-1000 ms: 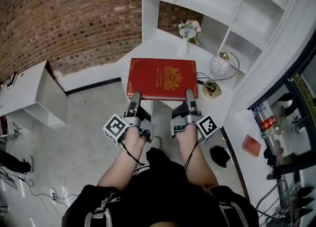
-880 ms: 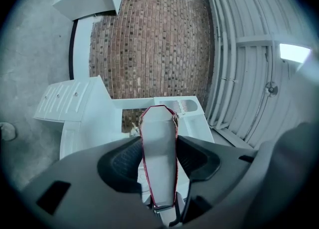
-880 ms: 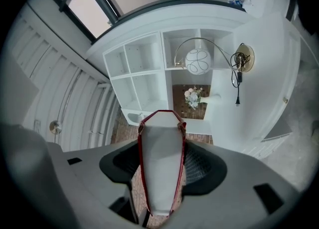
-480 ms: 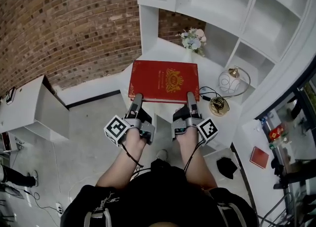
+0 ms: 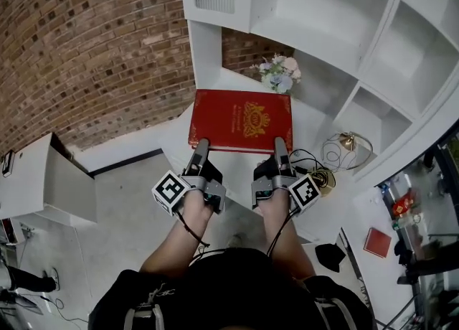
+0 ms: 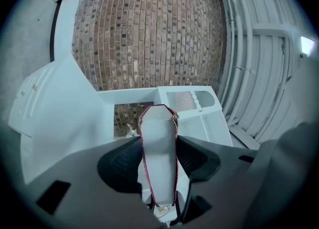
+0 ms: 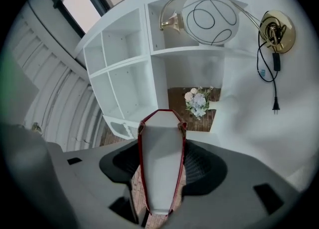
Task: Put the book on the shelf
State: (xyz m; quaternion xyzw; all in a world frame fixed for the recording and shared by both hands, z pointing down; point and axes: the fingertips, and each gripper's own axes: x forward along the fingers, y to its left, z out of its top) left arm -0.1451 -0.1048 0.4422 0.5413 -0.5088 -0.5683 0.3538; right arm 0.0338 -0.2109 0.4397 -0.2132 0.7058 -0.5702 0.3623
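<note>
A thick red book (image 5: 241, 120) with a gold emblem is held flat in the air over the white desk, in front of the white shelf unit (image 5: 337, 13). My left gripper (image 5: 199, 148) is shut on its near edge at the left, and my right gripper (image 5: 280, 146) is shut on the near edge at the right. In the left gripper view the book's white page edge (image 6: 158, 158) stands between the dark pads. The right gripper view shows the same page edge (image 7: 160, 166) clamped, with empty shelf compartments (image 7: 124, 83) beyond.
A vase of flowers (image 5: 278, 72) stands in the low shelf bay behind the book. A brass lamp with a wire shade (image 5: 343, 149) and its cable lie on the desk (image 5: 315, 124) at right. A brick wall (image 5: 86, 41) is at left, a white cabinet (image 5: 43, 181) below it.
The book and both grippers have risen and moved toward the shelf unit; the shelves now fill more of the head view. Both grips stay the same.
</note>
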